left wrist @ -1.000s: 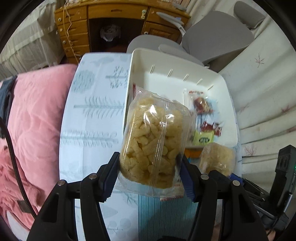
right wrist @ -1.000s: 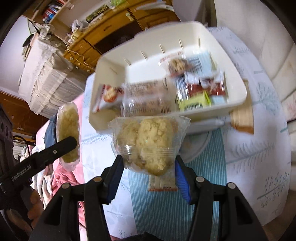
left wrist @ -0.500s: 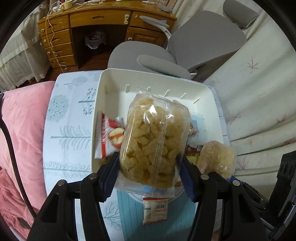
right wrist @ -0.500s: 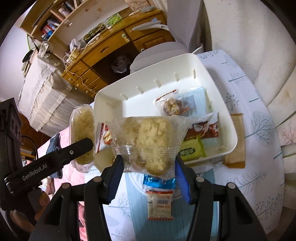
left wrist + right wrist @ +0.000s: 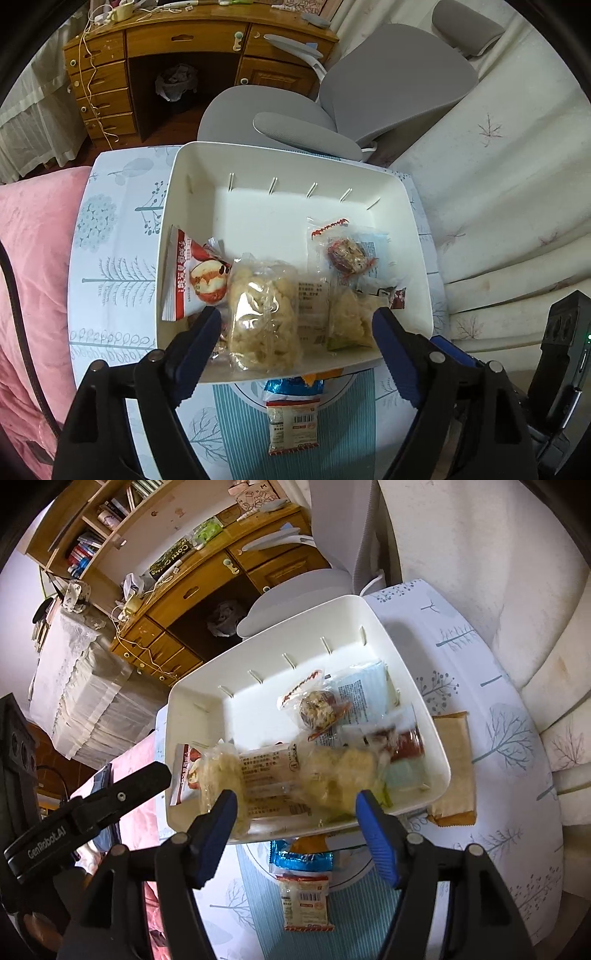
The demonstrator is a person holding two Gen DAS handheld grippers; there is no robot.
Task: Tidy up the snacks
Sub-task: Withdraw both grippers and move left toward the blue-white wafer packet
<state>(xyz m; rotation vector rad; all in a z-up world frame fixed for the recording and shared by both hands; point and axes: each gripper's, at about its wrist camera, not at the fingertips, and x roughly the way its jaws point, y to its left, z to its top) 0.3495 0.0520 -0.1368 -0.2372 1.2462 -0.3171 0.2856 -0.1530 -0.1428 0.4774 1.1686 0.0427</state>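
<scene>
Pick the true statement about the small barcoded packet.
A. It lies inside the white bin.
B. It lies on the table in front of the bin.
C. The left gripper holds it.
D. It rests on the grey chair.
B: the packet lies on the striped cloth, outside the bin, below its near wall.

2 wrist views, steeply down, share bin (image 5: 284, 162).

Snack packets (image 5: 263, 317) lie in the bin (image 5: 280, 162); one packet (image 5: 292, 424) lies on the table (image 5: 110, 266) before it.
</scene>
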